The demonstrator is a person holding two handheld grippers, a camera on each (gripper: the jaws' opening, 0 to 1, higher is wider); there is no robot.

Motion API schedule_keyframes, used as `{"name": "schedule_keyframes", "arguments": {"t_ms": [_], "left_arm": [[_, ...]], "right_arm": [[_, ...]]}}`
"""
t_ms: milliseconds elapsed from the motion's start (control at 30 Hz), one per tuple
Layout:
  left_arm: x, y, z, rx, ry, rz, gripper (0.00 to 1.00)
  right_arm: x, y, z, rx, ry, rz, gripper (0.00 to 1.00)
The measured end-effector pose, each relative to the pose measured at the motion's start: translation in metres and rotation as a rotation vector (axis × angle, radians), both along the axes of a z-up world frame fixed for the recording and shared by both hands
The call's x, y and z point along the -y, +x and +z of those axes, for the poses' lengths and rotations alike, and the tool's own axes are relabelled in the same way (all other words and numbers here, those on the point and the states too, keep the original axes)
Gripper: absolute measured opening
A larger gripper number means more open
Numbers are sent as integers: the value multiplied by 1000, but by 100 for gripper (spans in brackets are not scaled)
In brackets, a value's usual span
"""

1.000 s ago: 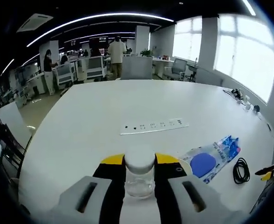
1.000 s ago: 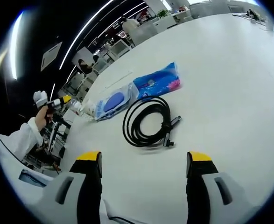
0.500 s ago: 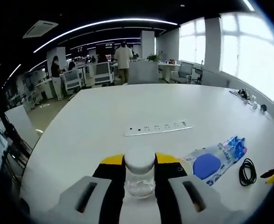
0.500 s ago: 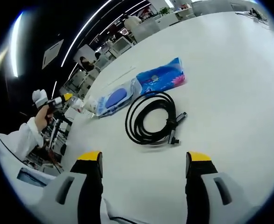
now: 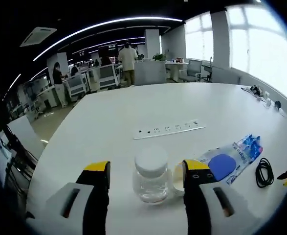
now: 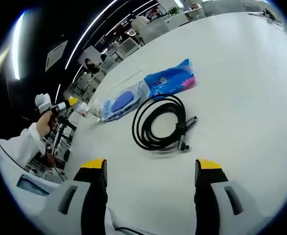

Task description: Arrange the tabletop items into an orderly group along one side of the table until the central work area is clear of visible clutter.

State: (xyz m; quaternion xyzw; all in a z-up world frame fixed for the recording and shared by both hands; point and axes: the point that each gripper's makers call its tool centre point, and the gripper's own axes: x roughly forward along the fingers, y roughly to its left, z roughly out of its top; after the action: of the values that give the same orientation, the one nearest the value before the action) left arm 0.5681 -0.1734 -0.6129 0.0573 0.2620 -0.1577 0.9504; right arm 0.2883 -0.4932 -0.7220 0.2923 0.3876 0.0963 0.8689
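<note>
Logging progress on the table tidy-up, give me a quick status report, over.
Left gripper open, jaws either side of the white-capped jar standing on the table. Right gripper open, empty, facing the coiled black cable. Blue packet beyond it; nothing blocking.

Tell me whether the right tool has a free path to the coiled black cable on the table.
Probably yes. The right tool is open, its jaws spread wide, and the coiled black cable lies straight ahead on bare white table. The blue plastic package sits beyond the cable, not in the way.
</note>
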Motion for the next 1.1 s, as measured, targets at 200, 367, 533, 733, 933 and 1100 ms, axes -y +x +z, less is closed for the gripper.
{"name": "schedule_keyframes", "arguments": {"t_ms": [200, 367, 533, 733, 933, 1100], "left_arm": [[-3, -10, 6, 27, -62, -43, 89], [-17, -23, -2, 9, -90, -61, 95], [-24, -36, -6, 5, -127, -82, 98], [-30, -60, -18, -32, -134, -108, 99], [-39, -78, -27, -54, -133, -128, 100], [-43, -94, -33, -71, -144, -132, 99]], "right_arm": [[2, 0, 1, 6, -6, -2, 74], [3, 2, 4, 22, -25, 1, 75], [3, 3, 7, 39, -33, 3, 76], [4, -1, 6, 47, -39, 10, 77], [0, -9, 5, 48, -40, 19, 77], [-3, -15, 6, 47, -40, 24, 77]]}}
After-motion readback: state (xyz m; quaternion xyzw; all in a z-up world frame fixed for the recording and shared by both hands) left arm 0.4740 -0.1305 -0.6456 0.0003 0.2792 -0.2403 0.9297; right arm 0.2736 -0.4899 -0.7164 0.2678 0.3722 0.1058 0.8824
